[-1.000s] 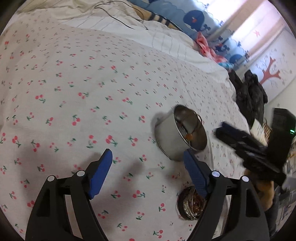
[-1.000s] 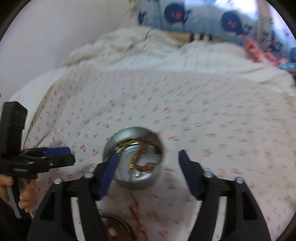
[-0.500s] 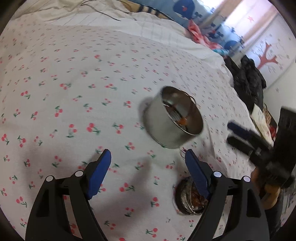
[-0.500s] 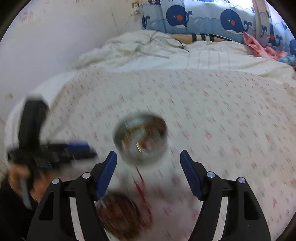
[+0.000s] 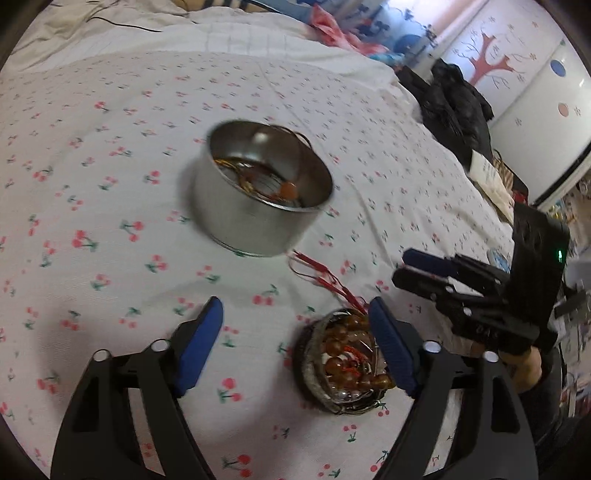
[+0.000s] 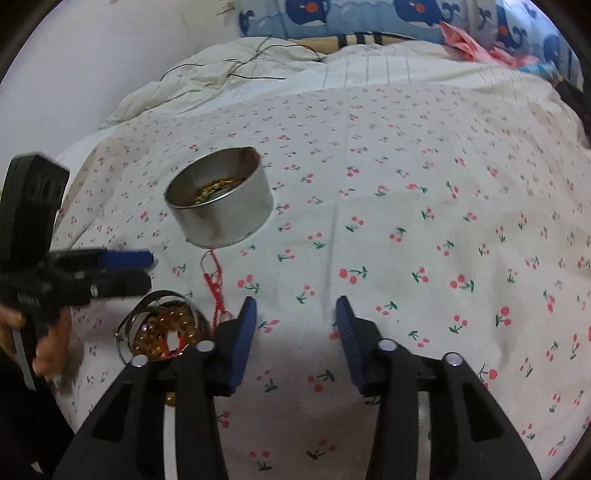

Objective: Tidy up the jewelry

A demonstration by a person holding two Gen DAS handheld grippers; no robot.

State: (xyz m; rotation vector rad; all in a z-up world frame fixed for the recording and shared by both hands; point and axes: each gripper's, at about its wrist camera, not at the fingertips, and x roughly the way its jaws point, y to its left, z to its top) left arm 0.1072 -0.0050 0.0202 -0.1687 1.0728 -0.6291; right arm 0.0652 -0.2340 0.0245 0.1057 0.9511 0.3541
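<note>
While both pairs of blue-padded jaws are closing with nothing between them, each tool hangs tilted down over a bed sheet (image 6: pixel 424 177) printed with small red cherries. The left gripper (image 5: pixel 295 325) has its jaws partly open above bare cloth, its right-hand pad just over the rim of a small round lid (image 5: pixel 332 373) heaped with brown bead bracelets (image 5: pixel 343 354). The right gripper (image 6: pixel 295 321) is about half open over empty sheet, with that same lid lying just to the left of its left-hand pad. A red cord (image 5: pixel 321 277) trails from the lid toward a round metal tin (image 5: pixel 255 192), which sits upright a little farther up the bed and holds a tangle of gold chains and an orange bead. Lid and tin are near each other but apart. In each view the other tool shows at the edge, held in a hand (image 6: pixel 48 343). Beyond lie a cream quilt (image 6: pixel 369 70) and whale-patterned curtains (image 6: pixel 351 14).
</note>
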